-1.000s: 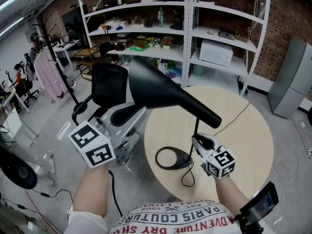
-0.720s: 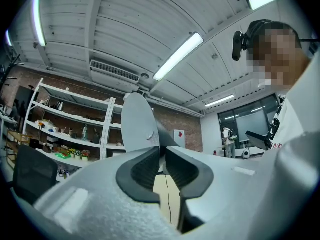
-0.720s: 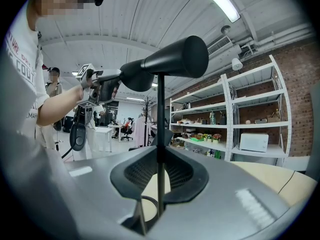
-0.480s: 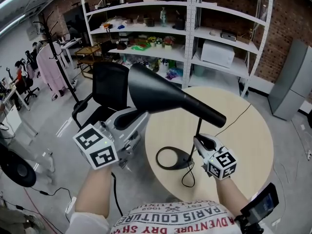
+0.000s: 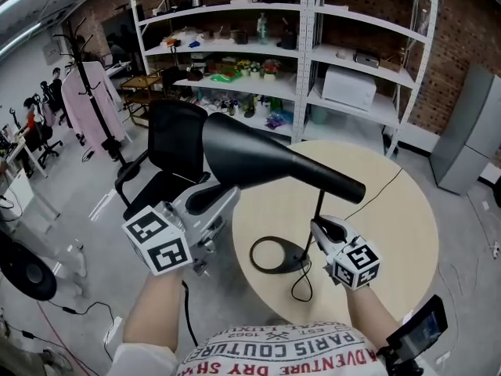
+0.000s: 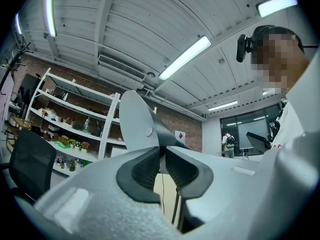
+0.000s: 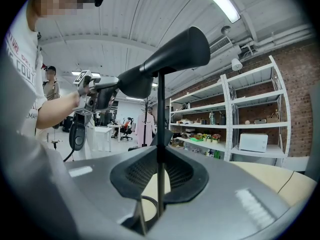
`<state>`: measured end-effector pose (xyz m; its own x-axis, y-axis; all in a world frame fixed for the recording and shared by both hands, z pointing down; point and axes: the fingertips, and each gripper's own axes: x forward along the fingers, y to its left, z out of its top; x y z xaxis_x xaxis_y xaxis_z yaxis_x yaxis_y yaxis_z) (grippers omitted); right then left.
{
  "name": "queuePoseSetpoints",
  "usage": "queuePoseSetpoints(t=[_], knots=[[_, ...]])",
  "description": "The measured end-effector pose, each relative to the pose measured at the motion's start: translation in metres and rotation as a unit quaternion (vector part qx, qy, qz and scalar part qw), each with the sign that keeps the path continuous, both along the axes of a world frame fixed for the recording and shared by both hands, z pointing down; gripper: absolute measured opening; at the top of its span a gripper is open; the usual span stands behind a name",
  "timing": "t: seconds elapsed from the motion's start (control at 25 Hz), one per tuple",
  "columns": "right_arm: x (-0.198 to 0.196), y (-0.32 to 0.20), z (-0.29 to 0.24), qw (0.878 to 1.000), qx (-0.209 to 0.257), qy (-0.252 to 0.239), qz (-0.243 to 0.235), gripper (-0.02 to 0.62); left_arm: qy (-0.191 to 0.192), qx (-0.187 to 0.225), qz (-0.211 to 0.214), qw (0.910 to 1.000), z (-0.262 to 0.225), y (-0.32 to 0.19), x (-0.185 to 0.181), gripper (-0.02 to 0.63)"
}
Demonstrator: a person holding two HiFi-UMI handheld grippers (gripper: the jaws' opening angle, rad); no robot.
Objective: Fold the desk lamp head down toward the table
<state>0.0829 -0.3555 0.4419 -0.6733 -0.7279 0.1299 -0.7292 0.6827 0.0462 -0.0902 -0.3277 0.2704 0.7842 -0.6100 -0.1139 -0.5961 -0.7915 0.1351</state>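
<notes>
The desk lamp's black cone head [image 5: 266,159] sits high above the round table [image 5: 407,233], lying close to level atop its thin stem [image 5: 316,210]. By the look of it, the fold down toward the tabletop has barely begun and most of the swing is left. Your left gripper [image 5: 221,196], held out nearly level at the head's wide end, is closed narrow on the shade's thin rim, while your right gripper [image 5: 318,227], low over the table, pinches the stem above the ring base [image 5: 270,254].
</notes>
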Motion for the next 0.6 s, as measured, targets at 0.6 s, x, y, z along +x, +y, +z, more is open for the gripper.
queuePoseSetpoints(t=[0.6], knots=[[-0.001, 0.001, -0.001, 1.000, -0.002, 0.004, 0.003, 0.048, 0.009, -0.019, 0.003, 0.9998, 0.018, 0.001, -0.001, 0.037]])
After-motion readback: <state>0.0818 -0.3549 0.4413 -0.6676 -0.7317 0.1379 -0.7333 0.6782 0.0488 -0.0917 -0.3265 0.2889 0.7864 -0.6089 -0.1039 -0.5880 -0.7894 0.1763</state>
